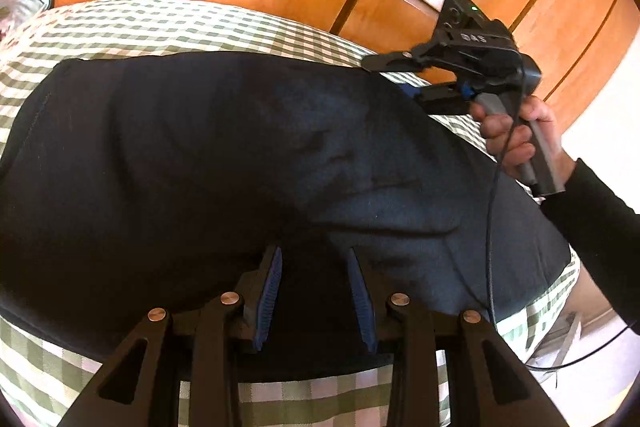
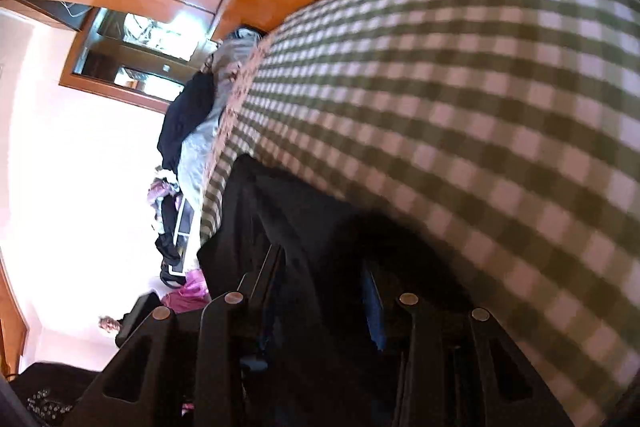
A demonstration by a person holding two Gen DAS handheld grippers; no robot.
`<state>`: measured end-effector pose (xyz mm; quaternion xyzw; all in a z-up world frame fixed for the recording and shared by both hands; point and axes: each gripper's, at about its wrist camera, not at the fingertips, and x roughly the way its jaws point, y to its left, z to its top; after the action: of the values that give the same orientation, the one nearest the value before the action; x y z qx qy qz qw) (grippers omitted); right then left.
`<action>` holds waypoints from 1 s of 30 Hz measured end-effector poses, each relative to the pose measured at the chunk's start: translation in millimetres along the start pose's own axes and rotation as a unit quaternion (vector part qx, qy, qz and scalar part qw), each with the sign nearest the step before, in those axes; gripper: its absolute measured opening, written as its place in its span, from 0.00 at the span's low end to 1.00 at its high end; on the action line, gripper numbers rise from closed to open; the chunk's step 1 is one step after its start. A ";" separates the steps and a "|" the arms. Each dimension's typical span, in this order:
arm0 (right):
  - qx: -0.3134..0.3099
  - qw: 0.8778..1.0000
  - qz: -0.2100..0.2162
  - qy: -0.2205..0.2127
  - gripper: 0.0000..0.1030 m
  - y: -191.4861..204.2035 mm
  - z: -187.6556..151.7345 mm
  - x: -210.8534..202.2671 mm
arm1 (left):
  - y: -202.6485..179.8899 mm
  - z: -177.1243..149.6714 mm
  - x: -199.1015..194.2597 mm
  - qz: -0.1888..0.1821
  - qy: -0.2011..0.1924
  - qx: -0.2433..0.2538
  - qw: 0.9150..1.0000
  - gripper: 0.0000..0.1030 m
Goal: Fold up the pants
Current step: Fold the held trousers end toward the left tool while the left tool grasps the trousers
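My left claw (image 1: pixel 316 291) and right claw (image 2: pixel 324 291) pinch the dark navy cloth pants (image 1: pixel 224 163) on the green-checked bed (image 1: pixel 168 23); I should keep both edges aligned.

Raised lettering, apparently "DAS", on the black body of the right gripper (image 1: pixel 400 77), far right in the left wrist view; blurred, so not certain. Green indicator light on top of same body. No other readable text, label or number anywhere.

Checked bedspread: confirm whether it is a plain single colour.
No, the bedspread is checked green and white under the dark pants.
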<state>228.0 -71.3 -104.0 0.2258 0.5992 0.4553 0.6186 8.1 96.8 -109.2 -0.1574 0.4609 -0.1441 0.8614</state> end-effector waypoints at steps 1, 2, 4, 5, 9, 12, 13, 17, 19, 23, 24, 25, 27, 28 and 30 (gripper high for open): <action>0.002 1.000 -0.004 -0.004 0.37 -1.2 3.7 4.0 | -0.5 -0.4 -0.4 0.002 0.000 0.001 1.000 0.33; 0.003 1.000 -0.020 -0.011 0.33 -3.1 6.5 7.7 | -1.1 -0.4 0.1 0.004 0.000 0.002 1.000 0.33; 0.000 0.998 -0.043 -0.036 0.07 -1.1 6.2 -1.5 | -2.6 -1.7 -0.8 0.009 -0.001 0.007 1.000 0.33; -0.009 0.997 -0.047 -0.056 0.07 3.0 4.7 -7.2 | -3.5 -2.3 -0.7 0.012 -0.001 0.008 1.000 0.33; -0.013 0.992 -0.071 -0.104 0.06 5.0 3.3 -20.7 | -1.3 -0.4 1.6 0.011 0.002 0.000 1.000 0.33; -0.012 0.986 -0.149 -0.073 0.05 -5.8 6.6 7.7 | -0.8 2.2 3.7 0.013 0.003 -0.006 1.000 0.33; -0.009 0.986 -0.148 -0.076 0.05 -7.5 6.3 7.1 | -1.6 3.1 4.4 0.015 0.002 -0.007 1.000 0.33; -0.001 0.981 -0.174 -0.079 0.08 3.0 4.9 6.1 | -7.8 -0.8 2.1 0.032 -0.014 -0.002 0.999 0.33; -0.004 0.978 -0.189 -0.085 0.17 15.6 3.0 4.9 | -11.4 -0.7 -2.0 0.041 -0.015 0.001 0.999 0.34; -0.014 0.957 -0.247 -0.153 0.48 47.1 -12.4 -33.7 | -6.9 -9.4 -30.7 0.034 -0.039 -0.030 0.998 0.35; -0.011 0.956 -0.237 -0.174 0.50 55.2 -18.2 -43.6 | -3.7 -13.5 -41.5 0.035 -0.050 -0.036 0.997 0.35; -0.007 0.957 -0.218 -0.190 0.52 61.7 -26.7 -51.8 | 1.4 -18.4 -54.8 0.042 -0.063 -0.045 0.996 0.36; -0.012 0.956 -0.208 -0.204 0.54 73.8 -45.1 -57.6 | 15.8 -25.3 -75.7 0.048 -0.083 -0.069 0.993 0.36; -0.017 0.955 -0.213 -0.207 0.54 79.9 -58.0 -56.0 | 29.3 -29.5 -90.5 0.051 -0.096 -0.095 0.990 0.36; -0.022 0.953 -0.222 -0.204 0.54 85.6 -77.5 -48.6 | 57.3 -35.2 -113.9 0.059 -0.117 -0.149 0.980 0.36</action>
<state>136.0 -91.1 -21.3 0.1616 0.4852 0.2640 0.8178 -76.3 188.9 -65.5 -0.2725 0.3818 -0.0030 0.8832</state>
